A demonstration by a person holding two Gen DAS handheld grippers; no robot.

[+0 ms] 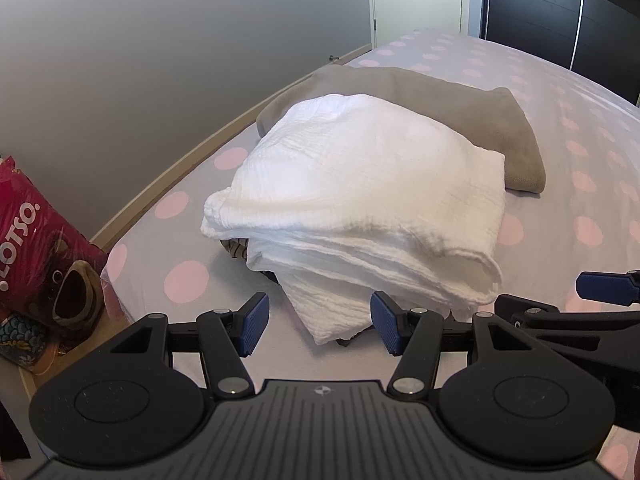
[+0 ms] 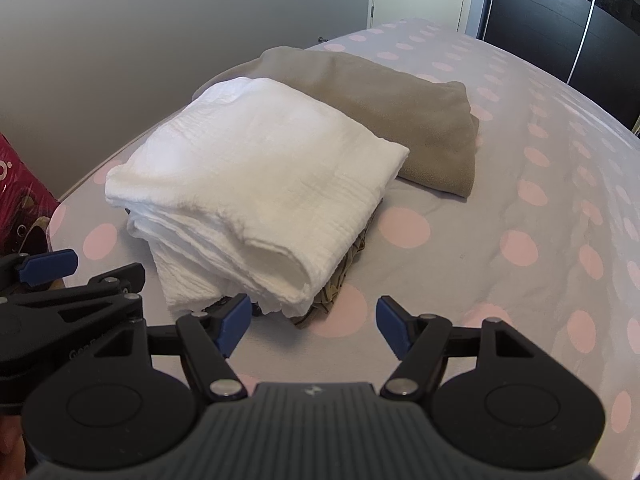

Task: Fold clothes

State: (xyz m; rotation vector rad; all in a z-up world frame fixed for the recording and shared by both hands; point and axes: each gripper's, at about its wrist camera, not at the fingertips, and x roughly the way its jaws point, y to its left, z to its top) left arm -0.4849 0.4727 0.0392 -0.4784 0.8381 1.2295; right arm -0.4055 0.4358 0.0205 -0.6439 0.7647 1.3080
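A folded white crinkled cloth [image 1: 356, 208] [image 2: 256, 184] lies on the polka-dot bed [image 1: 184, 280] [image 2: 500, 248], with a darker patterned garment [image 2: 340, 280] peeking out from under its near edge. Behind it rests a folded taupe cloth [image 1: 460, 116] [image 2: 392, 108]. My left gripper [image 1: 320, 326] is open just short of the white cloth's near corner, nothing between its blue pads. My right gripper [image 2: 314, 326] is open too, empty, beside the cloth's near right corner. Each gripper shows at the edge of the other's view, the right gripper [image 1: 600, 292] and the left gripper [image 2: 48, 268].
A red printed bag [image 1: 36, 248] stands on a wooden surface left of the bed. A grey wall [image 1: 160, 60] runs along the bed's far left side. A dark wardrobe [image 1: 560, 12] stands at the back right. Bare bedsheet stretches to the right.
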